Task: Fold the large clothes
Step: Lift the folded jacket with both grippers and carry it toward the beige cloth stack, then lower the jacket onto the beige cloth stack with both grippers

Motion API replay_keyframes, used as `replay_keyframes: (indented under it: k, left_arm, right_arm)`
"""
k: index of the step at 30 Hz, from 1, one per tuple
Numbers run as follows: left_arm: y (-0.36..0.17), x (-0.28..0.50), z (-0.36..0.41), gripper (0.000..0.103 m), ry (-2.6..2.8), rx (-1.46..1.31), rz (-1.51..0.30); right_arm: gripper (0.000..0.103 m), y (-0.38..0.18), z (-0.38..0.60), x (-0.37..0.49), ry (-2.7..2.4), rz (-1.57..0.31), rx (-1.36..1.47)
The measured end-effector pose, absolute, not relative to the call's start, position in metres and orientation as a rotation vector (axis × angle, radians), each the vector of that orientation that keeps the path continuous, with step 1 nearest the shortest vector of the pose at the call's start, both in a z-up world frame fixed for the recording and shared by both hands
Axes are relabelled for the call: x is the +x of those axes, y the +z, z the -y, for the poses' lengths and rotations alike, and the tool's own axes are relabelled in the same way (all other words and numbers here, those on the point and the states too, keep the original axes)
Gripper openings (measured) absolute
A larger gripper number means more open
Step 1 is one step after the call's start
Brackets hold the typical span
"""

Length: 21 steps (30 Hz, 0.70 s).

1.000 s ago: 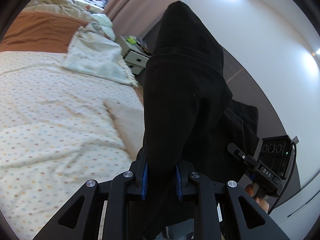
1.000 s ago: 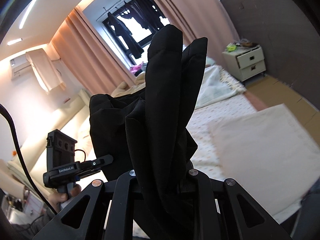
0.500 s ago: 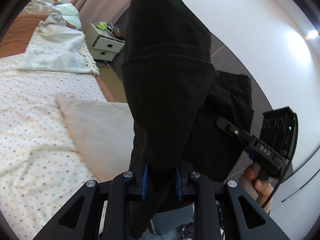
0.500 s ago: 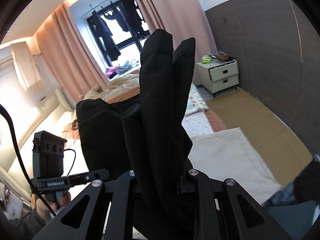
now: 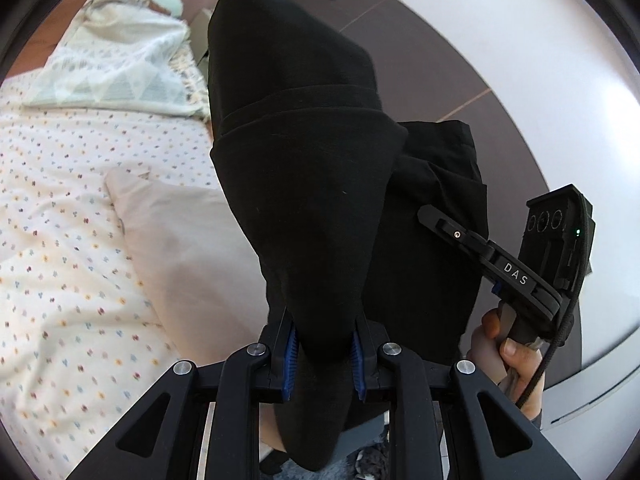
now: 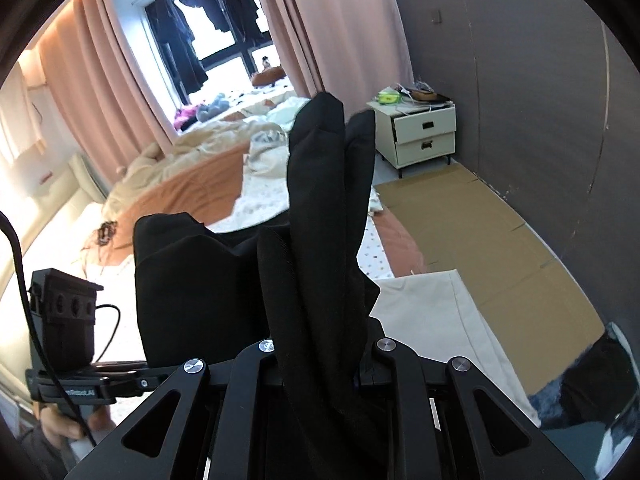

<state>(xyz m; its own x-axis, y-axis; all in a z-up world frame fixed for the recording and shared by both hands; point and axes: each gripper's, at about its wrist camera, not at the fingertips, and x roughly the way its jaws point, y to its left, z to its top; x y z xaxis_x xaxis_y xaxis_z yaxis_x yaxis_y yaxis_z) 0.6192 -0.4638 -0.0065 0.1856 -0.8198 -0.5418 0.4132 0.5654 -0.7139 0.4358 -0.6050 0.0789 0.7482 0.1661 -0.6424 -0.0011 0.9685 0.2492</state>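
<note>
Facing wrist views, shared black garment (image 5: 312, 200)

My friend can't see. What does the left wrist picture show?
The left hand-held gripper pinches a bunched black garment held up over a dotted bedsheet and a beige pillow. The right hand-held gripper grips the same cloth.

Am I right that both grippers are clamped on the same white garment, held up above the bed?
Nearly: the garment is black, not white. The left wrist view shows the left gripper shut on it; the right wrist view shows the right gripper shut on it above the spotted bed.
</note>
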Motion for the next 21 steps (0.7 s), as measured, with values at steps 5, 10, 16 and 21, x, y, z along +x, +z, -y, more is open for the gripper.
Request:
replay_keyframes:
  k: [5, 10, 16, 21]
  left_arm:
    - [-0.041, 0.649, 0.464, 0.023, -0.879, -0.489, -1.114]
    - [-0.078, 0.675, 0.464, 0.023, -0.834, -0.521, -1.174]
    - [-0.122, 0.695, 0.468, 0.037, -0.678, -0.508, -1.309]
    - [-0.122, 0.685, 0.470, 0.056, -0.711, -0.455, -1.285]
  right_arm:
    - [0.017, 0.040, 0.615, 0.480, 0.079, -0.800, 0.257]
    - [0.017, 0.000, 0.633, 0.507, 0.000, -0.858, 0.274]
    - [0.062, -0.034, 0.658, 0.516, -0.227, -0.863, 0.304]
    - [0.062, -0.021, 0.681, 0.446, -0.290, -0.786, 0.355]
